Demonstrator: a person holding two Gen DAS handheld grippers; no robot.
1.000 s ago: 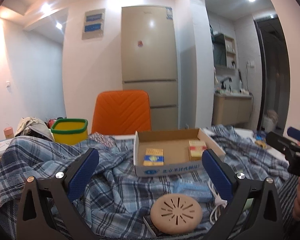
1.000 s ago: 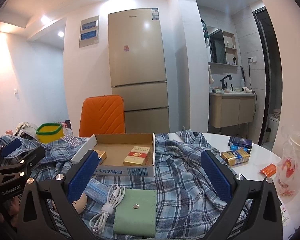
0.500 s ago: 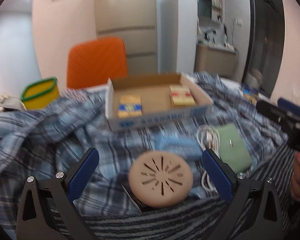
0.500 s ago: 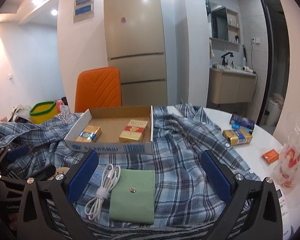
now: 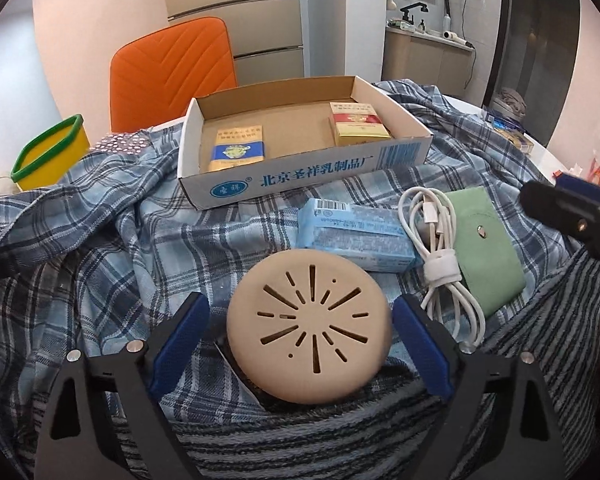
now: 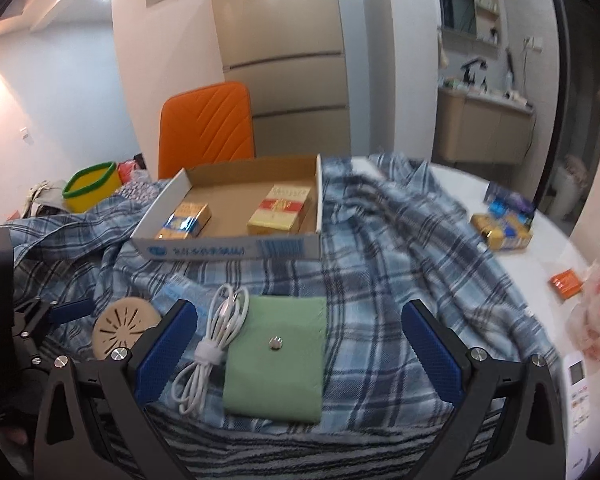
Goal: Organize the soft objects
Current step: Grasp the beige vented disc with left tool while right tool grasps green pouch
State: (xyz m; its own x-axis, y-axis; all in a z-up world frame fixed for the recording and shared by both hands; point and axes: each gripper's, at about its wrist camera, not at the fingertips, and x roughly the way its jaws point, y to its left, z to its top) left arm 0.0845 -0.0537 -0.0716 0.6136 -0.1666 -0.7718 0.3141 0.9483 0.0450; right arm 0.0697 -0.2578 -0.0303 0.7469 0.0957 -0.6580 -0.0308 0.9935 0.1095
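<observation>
Both grippers have dipped toward the table since a second ago, when they looked out level at the fridge and the far wall; now they tilt down over the clutter on the plaid shirt (image 5: 100, 248). The left gripper (image 5: 300, 330) has come down around the round beige vented disc (image 5: 310, 326), which a moment ago lay ahead of its tips and now sits squarely between them. Its jaws are closing on the disc, yet a sliver of cloth shows on either side, so the pads are not pressing on it and nothing is held. The right gripper (image 6: 300, 344) hangs spread wide and empty above the green snap pouch (image 6: 278, 354), with the coiled white cable (image 6: 216, 340) lying just inside its left finger. Just beyond the disc lies a pale blue tissue pack (image 5: 356, 236), and farther off the open cardboard box (image 5: 304, 172) holds two cigarette packs, one at the left and one at the right, with bare floor between them. I judge the sorting has barely begun: the soft things lie outside the box, and the left side is only now committing to its first pick. A disc that wide may slip off the tips if the grip lands high, and the shirt beneath could bunch up as it lifts
</observation>
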